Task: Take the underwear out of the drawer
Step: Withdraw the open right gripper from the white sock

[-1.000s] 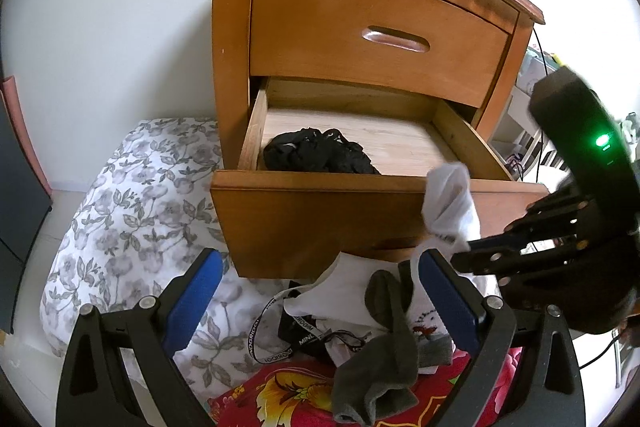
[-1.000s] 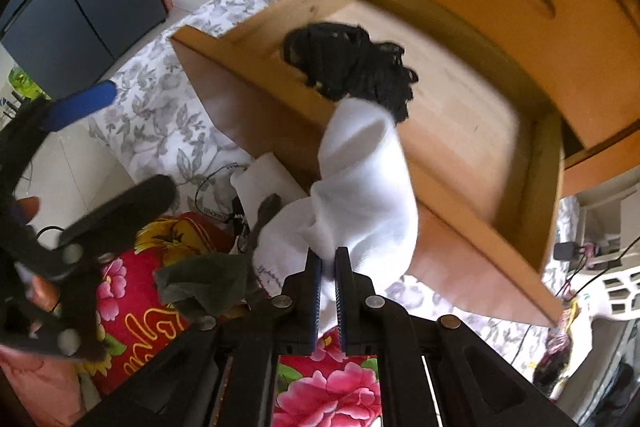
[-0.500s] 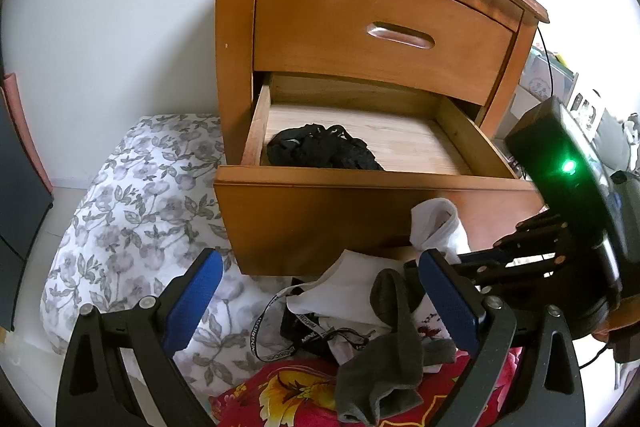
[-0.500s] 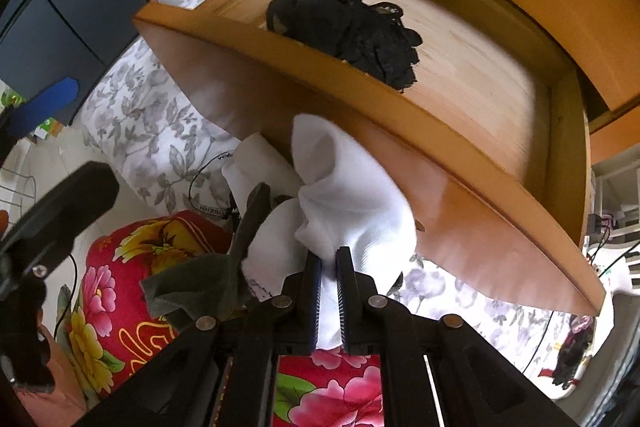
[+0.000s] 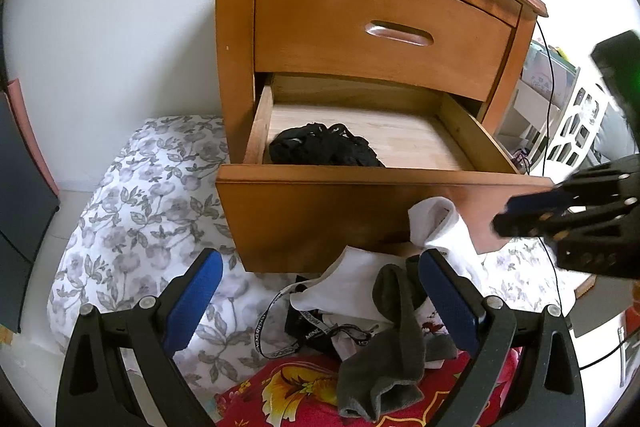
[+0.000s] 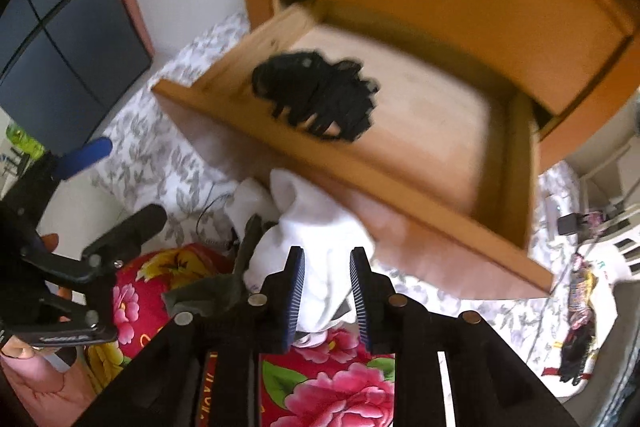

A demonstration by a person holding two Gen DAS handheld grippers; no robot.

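Clearly the crumpled black lace underwear (image 5: 326, 151) is light and limp; pinch its raised middle. Right claw (image 6: 326, 291) is opening over a white cotton garment (image 6: 320, 223), left claw (image 5: 320, 303) apart.

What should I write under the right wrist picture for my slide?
Right gripper opening above a white garment on the pile; black underwear remains in the open drawer.

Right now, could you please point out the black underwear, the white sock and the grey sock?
black underwear (image 5: 324, 149), left wrist view, middle of the bundle.
white sock (image 6: 320, 227), right wrist view, upper bulge.
grey sock (image 5: 396, 347), left wrist view, mid-length.
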